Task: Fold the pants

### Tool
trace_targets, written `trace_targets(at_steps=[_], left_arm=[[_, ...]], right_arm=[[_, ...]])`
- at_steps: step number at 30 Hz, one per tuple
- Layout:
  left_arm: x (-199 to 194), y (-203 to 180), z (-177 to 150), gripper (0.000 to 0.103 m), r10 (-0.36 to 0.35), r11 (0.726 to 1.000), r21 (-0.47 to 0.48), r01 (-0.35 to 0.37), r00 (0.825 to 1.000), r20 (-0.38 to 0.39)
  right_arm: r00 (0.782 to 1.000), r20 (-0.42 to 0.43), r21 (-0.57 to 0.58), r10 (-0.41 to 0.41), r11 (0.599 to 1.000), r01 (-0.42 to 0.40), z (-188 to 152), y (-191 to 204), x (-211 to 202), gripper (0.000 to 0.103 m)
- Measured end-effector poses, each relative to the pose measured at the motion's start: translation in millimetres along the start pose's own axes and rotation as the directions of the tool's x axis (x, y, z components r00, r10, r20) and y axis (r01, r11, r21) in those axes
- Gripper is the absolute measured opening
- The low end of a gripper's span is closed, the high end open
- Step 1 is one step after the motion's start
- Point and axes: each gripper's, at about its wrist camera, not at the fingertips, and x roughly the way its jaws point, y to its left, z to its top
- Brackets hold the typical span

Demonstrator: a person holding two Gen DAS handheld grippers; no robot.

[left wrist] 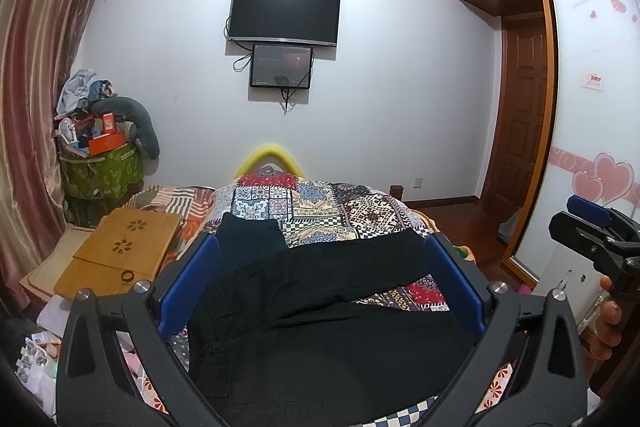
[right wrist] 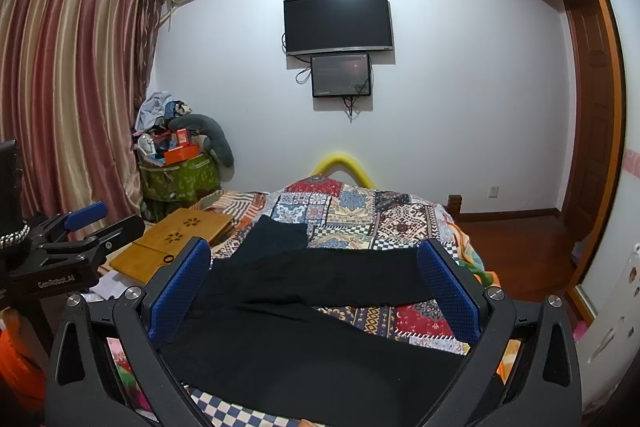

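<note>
Black pants (left wrist: pixel 320 327) lie spread on the patchwork bedspread (left wrist: pixel 340 207), waist near me, one leg running right (left wrist: pixel 340 267) and another part reaching toward the far left (left wrist: pixel 248 235). My left gripper (left wrist: pixel 320 267) is open and empty, held above the pants. The pants also show in the right wrist view (right wrist: pixel 304 339). My right gripper (right wrist: pixel 316 271) is open and empty above them. Each gripper shows in the other's view: the right one at the right edge (left wrist: pixel 592 227), the left one at the left edge (right wrist: pixel 80 227).
A bamboo lap desk (left wrist: pixel 124 251) lies on the bed's left side. A green bag piled with clutter (left wrist: pixel 100 163) stands by the curtain (left wrist: pixel 36 107). A TV (left wrist: pixel 284 15) hangs on the far wall. A wardrobe with sliding door (left wrist: pixel 592 107) is on the right.
</note>
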Motion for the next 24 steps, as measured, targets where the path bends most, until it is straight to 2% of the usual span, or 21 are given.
trace_targets(at_steps=[24], left_arm=[[-3.2,2.5,5.0,0.103,0.005,1.000,-0.001,-0.005,1.000,0.005]], right_arm=[[1.000,0.004,-0.003,0.009,1.000,-0.009,2.4,1.5,-0.3,0.103]])
